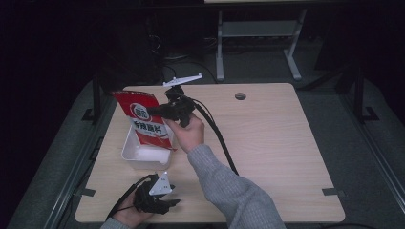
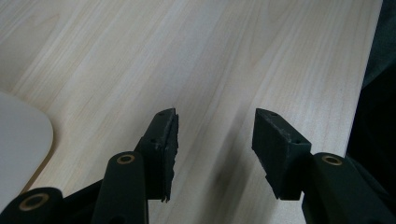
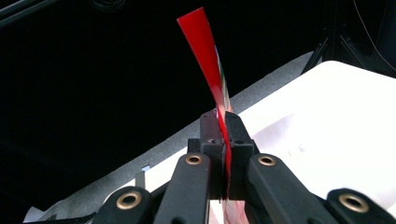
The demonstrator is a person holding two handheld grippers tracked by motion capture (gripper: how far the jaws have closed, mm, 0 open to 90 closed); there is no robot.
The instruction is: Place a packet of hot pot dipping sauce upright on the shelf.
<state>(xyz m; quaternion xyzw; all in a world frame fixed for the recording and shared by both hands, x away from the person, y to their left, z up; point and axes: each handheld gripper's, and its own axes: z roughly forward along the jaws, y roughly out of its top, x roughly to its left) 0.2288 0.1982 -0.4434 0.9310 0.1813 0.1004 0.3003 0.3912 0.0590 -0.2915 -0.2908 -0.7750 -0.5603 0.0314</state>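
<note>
The right gripper (image 3: 222,122) has its two black jaws clamped flat on a thin red packet (image 3: 208,60), with no gap between them beyond the thickness of the film; the packet rises edge-on above the jaw tips and curls a little to one side, while a paler strip of it runs down below the pinch. In the high view this same right gripper (image 1: 160,110) bites the packet (image 1: 145,119) at its right edge, about halfway up, so the printed red-and-white face stands nearly upright and slightly tilted, its lower end dipping into the white tray (image 1: 130,151) directly beneath the jaws. The packet looks light, flat and floppy, a glossy film pouch that would probably bend rather than stay rigid and could slide out of a loose pinch; I judge the sealed edge or the top band to be the safest hold, since squeezing the belly may crumple it or press on whatever is inside. The left gripper (image 2: 215,122) is released, its jaws standing well apart with nothing between them, hovering just over bare wooden table (image 2: 201,51), and the pale rounded corner of the tray (image 2: 21,140) lies off beyond its left jaw. In the high view the left gripper (image 1: 172,202) sits near the table's front edge, apart from the tray and below it.
</note>
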